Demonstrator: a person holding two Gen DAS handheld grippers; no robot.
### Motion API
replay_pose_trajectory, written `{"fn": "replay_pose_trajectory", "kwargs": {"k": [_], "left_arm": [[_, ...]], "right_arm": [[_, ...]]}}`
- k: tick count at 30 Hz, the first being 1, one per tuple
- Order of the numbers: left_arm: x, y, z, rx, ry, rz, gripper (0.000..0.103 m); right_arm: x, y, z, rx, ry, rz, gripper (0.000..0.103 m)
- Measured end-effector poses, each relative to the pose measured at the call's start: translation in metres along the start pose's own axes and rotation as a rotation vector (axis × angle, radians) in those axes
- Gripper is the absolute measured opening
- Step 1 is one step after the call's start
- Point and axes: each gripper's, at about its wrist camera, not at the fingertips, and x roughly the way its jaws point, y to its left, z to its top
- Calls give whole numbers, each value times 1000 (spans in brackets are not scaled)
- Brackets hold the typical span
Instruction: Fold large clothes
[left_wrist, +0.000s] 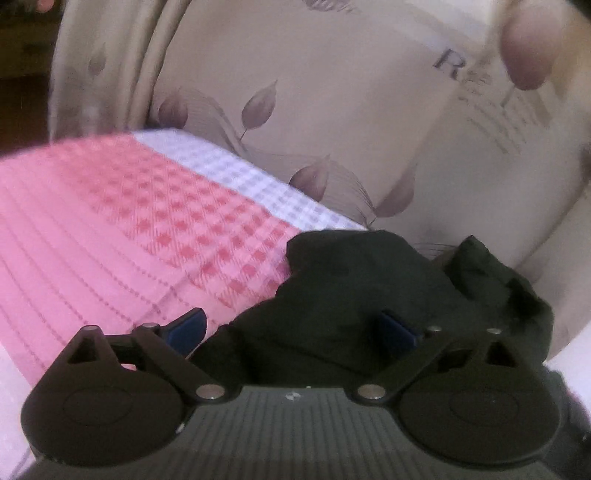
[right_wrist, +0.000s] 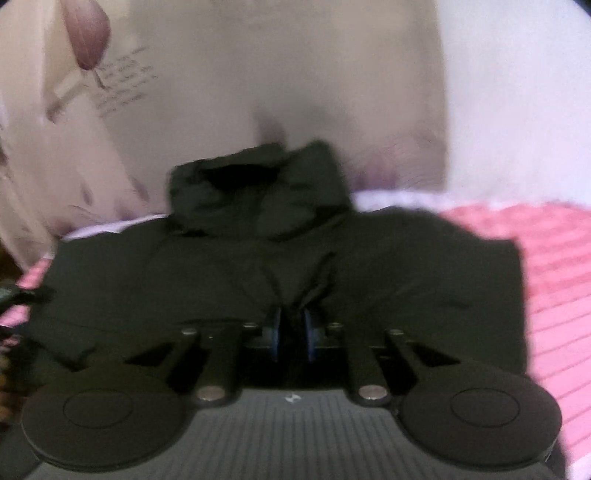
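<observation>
Dark jacket (right_wrist: 280, 258) lies on pink checked bedspread (left_wrist: 110, 221) against a leaf-patterned headboard (left_wrist: 332, 92); right fingers (right_wrist: 293, 330) pinch it, left fingers (left_wrist: 291, 330) gape wide, holding nothing.

Bed with a dark garment lying on it.
The bed (right_wrist: 554, 266) wears a pink checked cover with a white band; a dark hooded jacket (right_wrist: 280, 251) lies spread across it, hood toward the leaf-patterned headboard (left_wrist: 332, 92).
</observation>
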Motion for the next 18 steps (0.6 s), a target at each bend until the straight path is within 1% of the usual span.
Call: {"fn": "replay_pose_trajectory", "kwargs": {"k": [1,2,3,4,5,6,7,8,9,10,11,12,13,14,15,16,17,18], "left_arm": [[-2,-4,-2,25,-14,-4,96],[-6,-10,-4,59,-32,-10,95],[-10,-16,-7,88,-55,-10,92],[-16,-22,-9,120,-94,-5,91],[-25,-28,-12,157,-157,1,91],[-35,-33,-18,185,-208,3,91],[-44,-38,-21,217,-263,1,91],[-52,-43,-25,255,-310,-25,91],[-54,-48,-28,283,-328,-57,91],[-57,-53,-31,319,-333,-96,91],[-57,-59,-35,358,-318,-140,91],[-53,-63,-37,388,-285,-167,93],[-45,-68,-38,413,-223,-187,93],[-37,-69,-37,421,-160,-204,93],[-24,-69,-35,411,-68,-223,94],[-15,-65,-33,383,-5,-234,94],[-9,-59,-29,343,36,-261,94],[-7,-54,-26,306,57,-281,94]], "right_arm": [[1,-5,0,-2,8,-6,13],[3,-9,0,-10,25,9,13],[3,-12,3,-13,33,19,13],[-1,-13,6,-14,32,18,14],[-6,-12,13,-9,29,-5,14],[-16,-12,22,-2,3,-31,15],[-27,-10,32,1,-34,-25,15],[-38,-4,44,-3,-69,5,15],[-47,6,58,-18,-88,51,15],[-50,21,73,-41,-85,121,15],[-50,34,84,-60,-72,184,17],[-44,56,98,-88,-45,269,20],[-35,77,108,-119,-9,329,30],[-24,96,116,-148,27,377,43],[-7,120,124,-187,77,435,49],[8,139,128,-218,112,471,58],[29,163,133,-255,151,504,59],[47,179,135,-279,175,515,59]]}}
